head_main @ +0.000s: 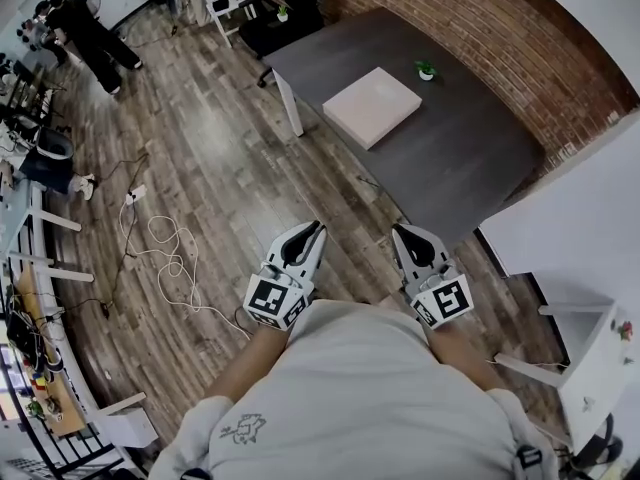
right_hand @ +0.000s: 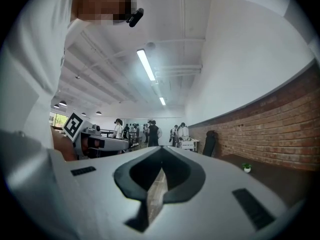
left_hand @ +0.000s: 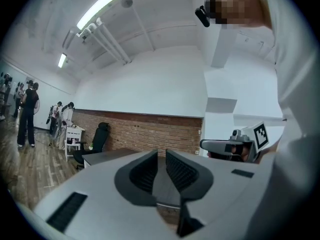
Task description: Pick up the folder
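Note:
The folder (head_main: 371, 105), a pale flat rectangle, lies on the dark grey table (head_main: 460, 158) in the head view. Both grippers hang over the wood floor short of the table's near corner and point level towards it. My left gripper (head_main: 312, 229) (left_hand: 161, 153) shows a narrow gap between its jaws with nothing in it. My right gripper (head_main: 401, 231) (right_hand: 161, 150) has its tips together and holds nothing. Neither gripper view shows the folder. Each gripper view shows the other gripper beside it: the right gripper (left_hand: 235, 145) and the left gripper (right_hand: 100, 141).
A small potted plant (head_main: 426, 70) (right_hand: 247, 168) stands on the table past the folder, near the brick wall (head_main: 480, 18). A white cable (head_main: 165, 258) loops on the floor at left. A white desk (head_main: 580, 238) stands at right, and a black office chair (left_hand: 100, 136) stands by the table. A person (head_main: 90, 33) stands far off.

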